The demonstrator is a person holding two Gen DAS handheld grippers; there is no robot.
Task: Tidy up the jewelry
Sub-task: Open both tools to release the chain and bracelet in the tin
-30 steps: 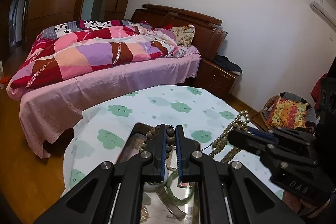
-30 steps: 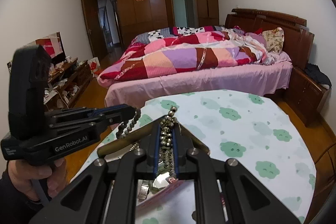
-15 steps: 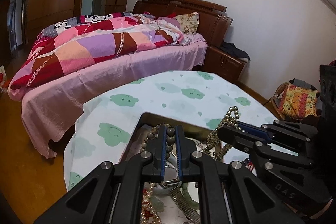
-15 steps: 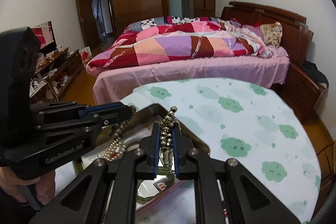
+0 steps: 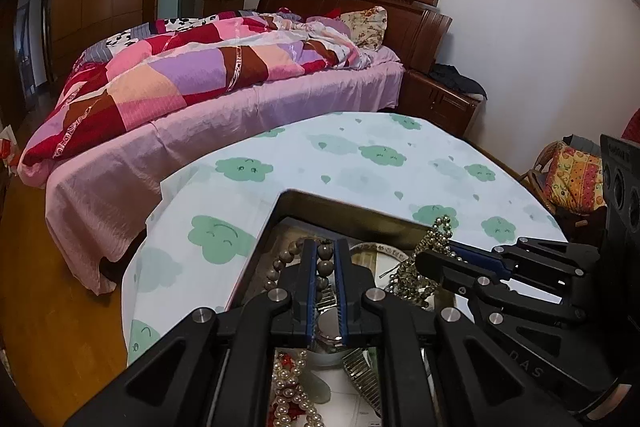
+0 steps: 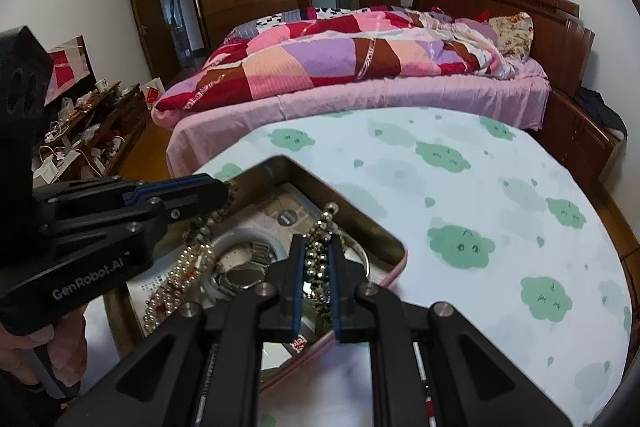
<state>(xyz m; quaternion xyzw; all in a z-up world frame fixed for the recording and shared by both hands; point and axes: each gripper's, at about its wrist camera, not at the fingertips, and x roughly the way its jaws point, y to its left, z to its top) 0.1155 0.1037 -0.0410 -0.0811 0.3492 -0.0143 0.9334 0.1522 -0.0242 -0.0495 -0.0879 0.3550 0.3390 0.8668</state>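
- The tin (image 6: 394, 251) sat on the cloud-print tablecloth (image 6: 480, 187), crowded with jewelry.
- The left claw (image 5: 324, 255) pinched a brown bead bracelet (image 5: 322, 259) over the tin.
- At its 3 o'clock, the right claw (image 6: 316, 259) clamped a metal ball chain (image 6: 320, 247), its loops trailing into the tin.
- A pearl strand (image 5: 292, 391) lay at 6 o'clock in the tin.
- The bed (image 6: 360, 95) stood beyond, at 12 o'clock.

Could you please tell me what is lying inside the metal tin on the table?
Inside the tin: a pearl strand, a metal watch band, a white dish and printed paper. The left gripper grips brown beads; the right gripper grips a gold chain. The grippers hide the rest.
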